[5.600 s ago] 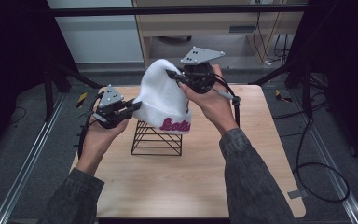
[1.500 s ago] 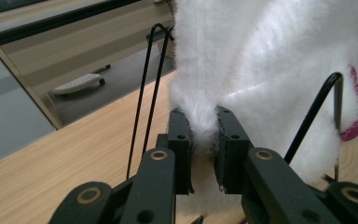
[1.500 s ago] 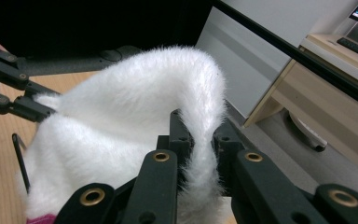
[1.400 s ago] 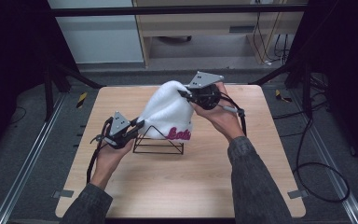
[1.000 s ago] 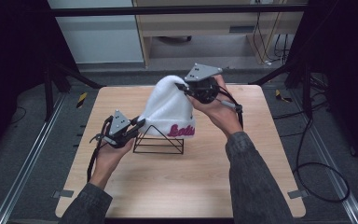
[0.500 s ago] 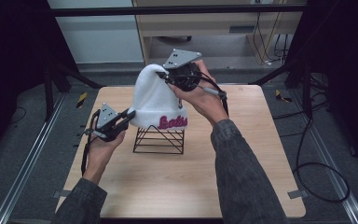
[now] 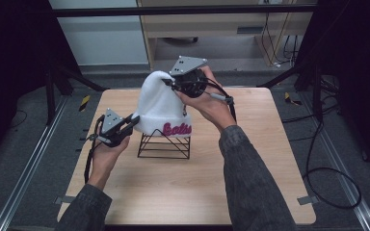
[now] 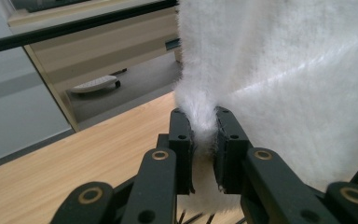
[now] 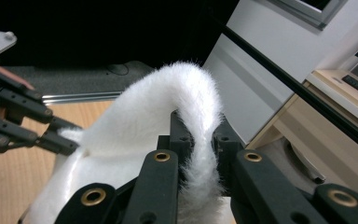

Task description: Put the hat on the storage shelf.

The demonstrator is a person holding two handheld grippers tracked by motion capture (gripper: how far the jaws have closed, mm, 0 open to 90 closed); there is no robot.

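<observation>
A white fluffy beanie with pink lettering on its cuff hangs above a black wire stand in the middle of the table. My left gripper is shut on the beanie's lower left edge; in the left gripper view its jaws pinch a fold of the beanie, and the left gripper sits level with the cuff. My right gripper is shut on the beanie's crown and holds it up. In the right gripper view the fur of the beanie arches over the right gripper, with the left gripper at the far left.
The wooden table has bare room in front and to the right of the stand. A black frame bar runs across the back. Cables lie on the floor at the right, and a wooden cabinet stands behind.
Both grippers stay shut on the beanie. My right gripper has lifted the crown and carried it left and away from me, so the beanie stands taller over the stand. The left gripper shifted slightly left.
</observation>
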